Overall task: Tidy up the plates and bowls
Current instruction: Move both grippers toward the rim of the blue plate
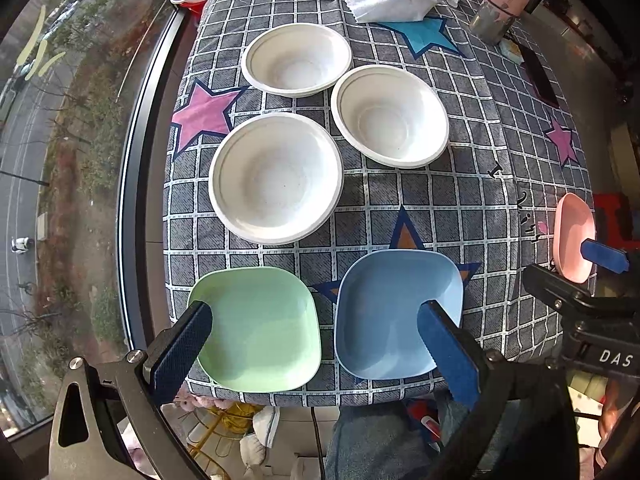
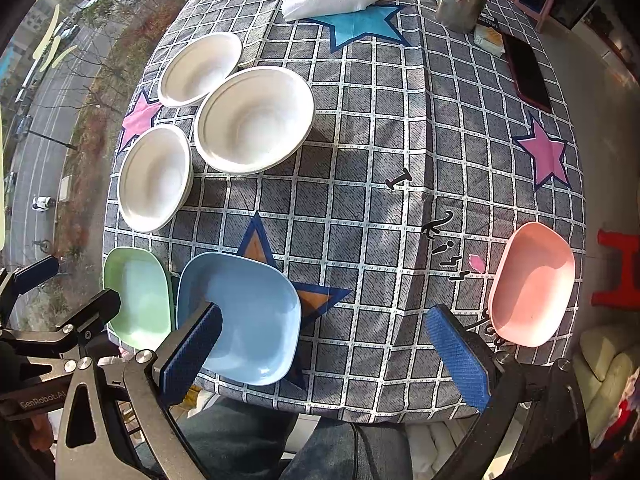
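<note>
bench stock: three bowls, three plates, both grippers empty

- bench (image 1: 460, 184): covered by a grey checked cloth with star patches.
- white bowls, three, upright, clustered in the upper middle of the left view: far bowl (image 1: 296, 59), right bowl (image 1: 390, 116), near bowl (image 1: 276, 178). far and right rims look to touch or overlap; cannot tell for sure.
- green plate (image 1: 256, 328): lower left of the frame, at the near bench edge.
- blue plate (image 1: 398, 314): just beside the green one, lower centre.
- pink plate (image 2: 534, 284): right side of the right view, well apart from the other plates.
- left gripper (image 1: 316, 354): fingers (image 1: 182, 348) released, spread wide, grasping nothing, above the green and blue plates.
- right gripper (image 2: 324, 354): fingers (image 2: 456, 356) released, nothing between them, between blue and pink plates.
- white cloth (image 1: 390, 2), metal cup (image 1: 490, 22), dark phone (image 2: 528, 72): top of frame.
</note>
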`<state>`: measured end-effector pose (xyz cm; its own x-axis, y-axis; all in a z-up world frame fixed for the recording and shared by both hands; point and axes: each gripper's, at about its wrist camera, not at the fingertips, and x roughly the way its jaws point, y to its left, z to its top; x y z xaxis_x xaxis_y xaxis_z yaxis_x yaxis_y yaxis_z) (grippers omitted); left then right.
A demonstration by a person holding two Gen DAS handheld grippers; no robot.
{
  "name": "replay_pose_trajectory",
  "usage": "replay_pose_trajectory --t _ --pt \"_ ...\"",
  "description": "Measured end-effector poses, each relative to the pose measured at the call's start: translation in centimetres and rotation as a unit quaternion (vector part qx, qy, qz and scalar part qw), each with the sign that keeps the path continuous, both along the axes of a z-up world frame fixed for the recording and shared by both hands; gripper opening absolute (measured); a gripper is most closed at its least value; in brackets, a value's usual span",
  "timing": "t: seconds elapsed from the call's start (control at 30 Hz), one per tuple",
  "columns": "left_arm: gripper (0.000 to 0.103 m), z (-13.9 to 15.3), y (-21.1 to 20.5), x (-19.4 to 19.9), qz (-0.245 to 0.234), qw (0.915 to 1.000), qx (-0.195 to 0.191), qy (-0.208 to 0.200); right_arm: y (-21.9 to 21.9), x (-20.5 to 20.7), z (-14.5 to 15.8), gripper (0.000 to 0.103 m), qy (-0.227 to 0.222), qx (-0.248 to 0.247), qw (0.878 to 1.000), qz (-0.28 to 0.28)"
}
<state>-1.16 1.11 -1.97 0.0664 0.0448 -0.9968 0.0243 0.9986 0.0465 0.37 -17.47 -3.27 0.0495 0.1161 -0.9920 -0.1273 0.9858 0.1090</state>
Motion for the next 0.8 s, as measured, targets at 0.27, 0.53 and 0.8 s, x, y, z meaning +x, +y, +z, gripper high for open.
replay_pose_trajectory --t 0.27,0.53,0.8 --pt "0.103 -1.8 -0.2 -0.2 -0.006 0.9999 0.004 0.012 -0.4 -0.3 -2.0 0.103 0.004 -0.008 1.000 -0.003" --pt "0.103 -5.2 -0.5 -0.6 -0.013 0.9983 0.031 0.047 -1.5 -1.2 -6.3 0.103 0.044 -0.029 0.999 -0.011" --pt "0.103 -8.4 -1.3 -1.4 -0.023 0.9965 0.050 0.062 -1.4 -2.0 -9.9 0.103 0.089 -0.043 0.995 -0.001"
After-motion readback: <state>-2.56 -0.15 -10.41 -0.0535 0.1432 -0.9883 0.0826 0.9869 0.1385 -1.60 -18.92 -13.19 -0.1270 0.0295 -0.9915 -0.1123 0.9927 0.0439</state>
